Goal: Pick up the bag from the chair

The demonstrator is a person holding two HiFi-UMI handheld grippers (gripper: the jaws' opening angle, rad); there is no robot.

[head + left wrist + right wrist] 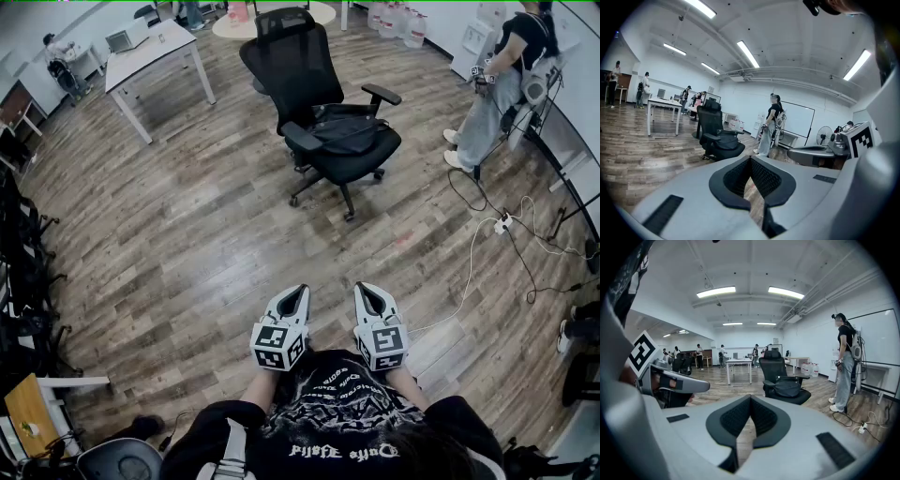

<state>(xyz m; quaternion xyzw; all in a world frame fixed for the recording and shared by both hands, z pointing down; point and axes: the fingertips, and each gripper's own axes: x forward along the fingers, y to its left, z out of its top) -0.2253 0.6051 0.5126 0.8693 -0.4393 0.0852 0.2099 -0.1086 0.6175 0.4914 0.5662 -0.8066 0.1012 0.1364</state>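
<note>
Black on black, the bag (pixel 349 134) lies slumped on the seat of the office chair (pixel 292 58), tucked between the two armrests and leaning toward the backrest, so it is hard to pick out from the upholstery. The chair stands far from you, well apart across bare wood floor (pixel 187 234), a little to the right of centre. You hold the left gripper (pixel 298 292) and the right gripper (pixel 366 291) side by side close to your chest, both tipped slightly down, which looks like a carrying pose for the walk, not a reach. Each gripper's fingers are pressed together with nothing between them; only floor shows past the tips, which makes sense with nothing in range to grab. The pick-up has not begun, so I'd judge your first job is simply closing the gap. A white table (pixel 150 47) sits at the far left, clear of your path. A person (pixel 502 75) stands at the far right beside the wall, and a cable (pixel 487 234) trails over the floor on that side, so the straight line to the chair looks safest. The chair has wheels and may roll if you nudge it.
</note>
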